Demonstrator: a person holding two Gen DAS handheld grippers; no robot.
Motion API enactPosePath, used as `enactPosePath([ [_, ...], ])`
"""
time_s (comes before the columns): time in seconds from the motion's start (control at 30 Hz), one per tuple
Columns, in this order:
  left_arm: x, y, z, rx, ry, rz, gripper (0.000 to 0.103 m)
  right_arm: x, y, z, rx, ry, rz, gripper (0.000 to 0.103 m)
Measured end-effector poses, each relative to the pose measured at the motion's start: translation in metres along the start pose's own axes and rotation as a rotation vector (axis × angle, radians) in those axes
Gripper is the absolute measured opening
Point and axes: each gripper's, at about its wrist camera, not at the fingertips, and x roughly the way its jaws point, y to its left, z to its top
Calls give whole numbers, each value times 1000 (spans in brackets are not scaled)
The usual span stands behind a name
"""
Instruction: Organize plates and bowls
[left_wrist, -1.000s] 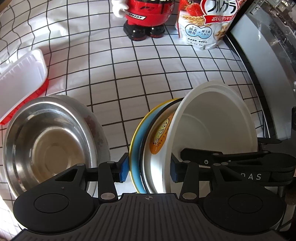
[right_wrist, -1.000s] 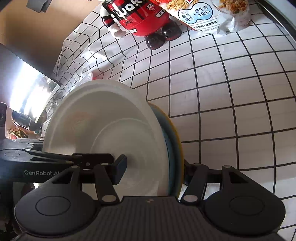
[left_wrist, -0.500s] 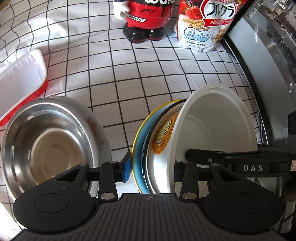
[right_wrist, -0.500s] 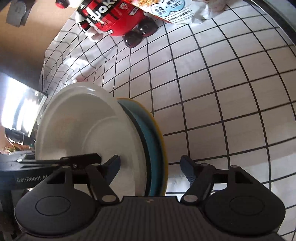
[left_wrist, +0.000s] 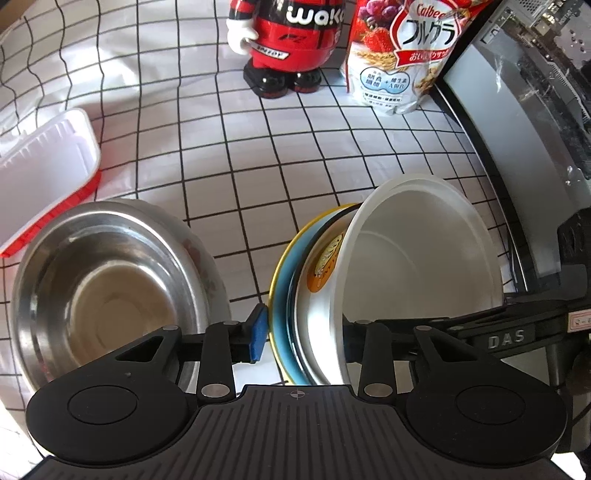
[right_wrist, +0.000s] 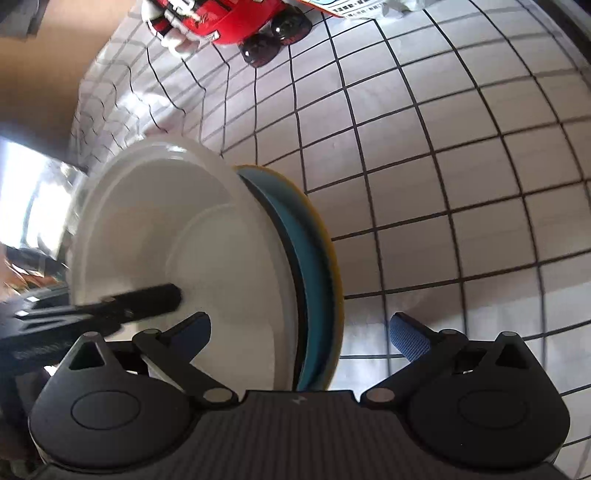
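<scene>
A stack of plates (left_wrist: 317, 295) stands on edge on the checked cloth: a blue plate with a yellow rim (left_wrist: 280, 273), a white plate with an orange print (left_wrist: 325, 266) and a deep white plate (left_wrist: 417, 258). My left gripper (left_wrist: 306, 330) straddles the stack from above, jaws closing. Its blue pad (left_wrist: 257, 334) lies against the yellow rim and the other finger is inside the white plate. In the right wrist view the same stack (right_wrist: 229, 258) stands between the jaws of my right gripper (right_wrist: 303, 328), which are opening wide with both pads clear of the plates.
A steel bowl (left_wrist: 107, 295) sits in a flowered white dish left of the stack. A white and red tray (left_wrist: 40, 177) lies further left. A red figure (left_wrist: 291, 44) and a cereal bag (left_wrist: 402, 59) stand at the back. A dark glass case (left_wrist: 517, 147) borders the right.
The right gripper's jaws spread wide and let go of the stack. The left gripper's blue pad moved in against the yellow rim, and the plates pressed closer together.
</scene>
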Motion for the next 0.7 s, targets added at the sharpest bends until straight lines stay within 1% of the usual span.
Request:
enactPosePath([
  [0.03, -1, 1, -1, 1, -6, -4, 38, -1, 4, 0, -22, -8, -52, 103],
  [0.13, -3, 2, -3, 0, -19, -13, 39, -4, 13, -3, -72, -82, -212, 103],
  [0.17, -3, 2, -4, 2, -23, -13, 39, -5, 16, -4, -89, -98, -242, 103],
  [0.33, -5, 5, -5, 8, -36, -27, 39, -6, 31, -3, -117, -92, -339, 103],
  [0.57, -4, 11, -8, 16, -68, -64, 41, -2, 69, -9, -283, -93, -550, 103],
  [0.63, -4, 13, -9, 13, -72, -77, 41, 0, 77, -10, -327, -92, -599, 103],
  [0.7, -4, 14, -8, 10, -69, -83, 42, 1, 80, -11, -346, -92, -627, 103],
])
